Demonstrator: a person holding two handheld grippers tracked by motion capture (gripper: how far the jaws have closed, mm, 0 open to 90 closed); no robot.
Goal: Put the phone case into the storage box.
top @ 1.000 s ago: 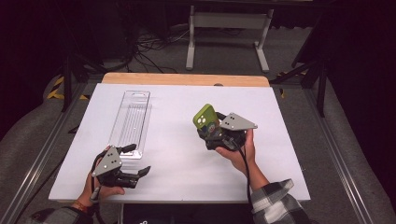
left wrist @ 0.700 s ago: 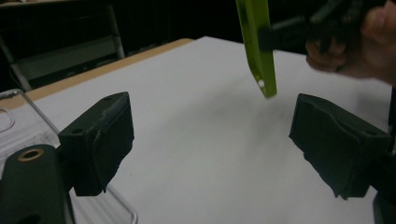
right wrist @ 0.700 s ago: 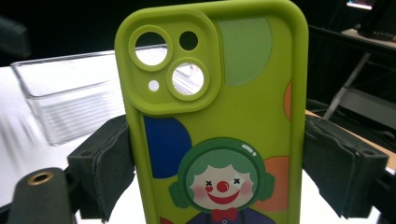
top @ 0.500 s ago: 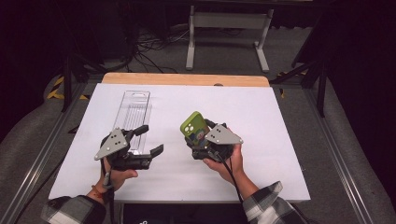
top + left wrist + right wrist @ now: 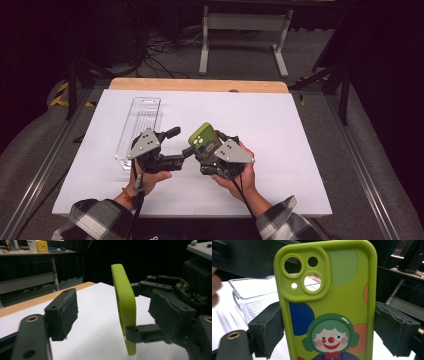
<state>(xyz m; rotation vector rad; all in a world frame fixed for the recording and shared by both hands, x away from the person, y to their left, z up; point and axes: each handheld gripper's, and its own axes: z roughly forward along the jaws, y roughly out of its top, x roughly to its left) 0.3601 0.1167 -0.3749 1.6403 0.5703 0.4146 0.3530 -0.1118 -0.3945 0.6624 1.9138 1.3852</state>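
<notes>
A lime-green phone case with a clown picture stands upright above the white table. My right gripper is shut on it, a pad pressing each long edge. My left gripper is open just left of it. In the left gripper view the case shows edge-on between my left gripper's spread pads, touching neither. One right-gripper finger crosses the case's lower edge.
A clear plastic box lies on the table behind my left hand, and appears behind the case in the right gripper view. The table's wooden far edge and a metal stand lie beyond.
My left gripper has risen from the table's front left and swung right, its open jaws now around the case. My right gripper has carried the case left and nearer.
</notes>
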